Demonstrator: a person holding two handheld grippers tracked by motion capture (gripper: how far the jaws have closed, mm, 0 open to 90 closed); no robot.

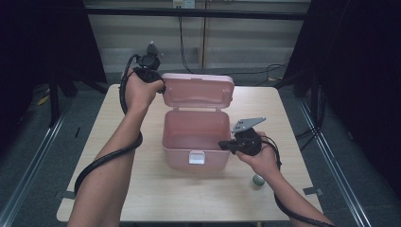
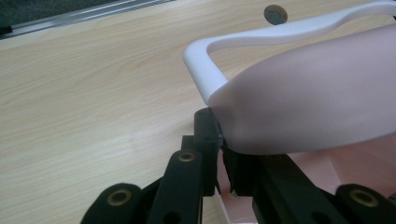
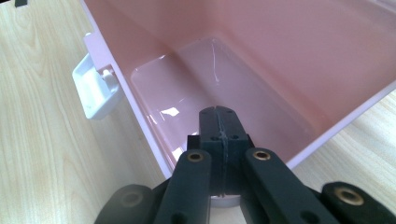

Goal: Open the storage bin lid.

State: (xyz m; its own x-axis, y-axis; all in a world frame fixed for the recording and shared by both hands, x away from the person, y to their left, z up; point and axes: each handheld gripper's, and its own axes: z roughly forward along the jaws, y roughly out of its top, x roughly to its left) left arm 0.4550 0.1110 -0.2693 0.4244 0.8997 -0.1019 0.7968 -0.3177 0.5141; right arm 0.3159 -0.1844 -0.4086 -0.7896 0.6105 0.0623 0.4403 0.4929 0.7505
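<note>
A pink plastic box (image 1: 179,158) stands in the middle of the table with its lid (image 1: 198,92) swung up and back. My left gripper (image 1: 162,87) is shut on the lid's left edge. In the left gripper view its jaws (image 2: 222,163) pinch the rim of the lid (image 2: 317,98) below the white carry handle (image 2: 261,37). My right gripper (image 1: 222,144) is shut at the box's right rim. In the right gripper view its pads (image 3: 218,126) are pressed together with nothing between them, just over the rim, and they point into the bare inside of the box (image 3: 280,42).
A white latch (image 1: 196,157) hangs on the box's front wall, also visible as the latch (image 3: 95,91) in the right gripper view. A small round object (image 1: 258,179) lies on the light wood table (image 1: 142,198) by my right wrist. Dark curtains and floor rails flank the table.
</note>
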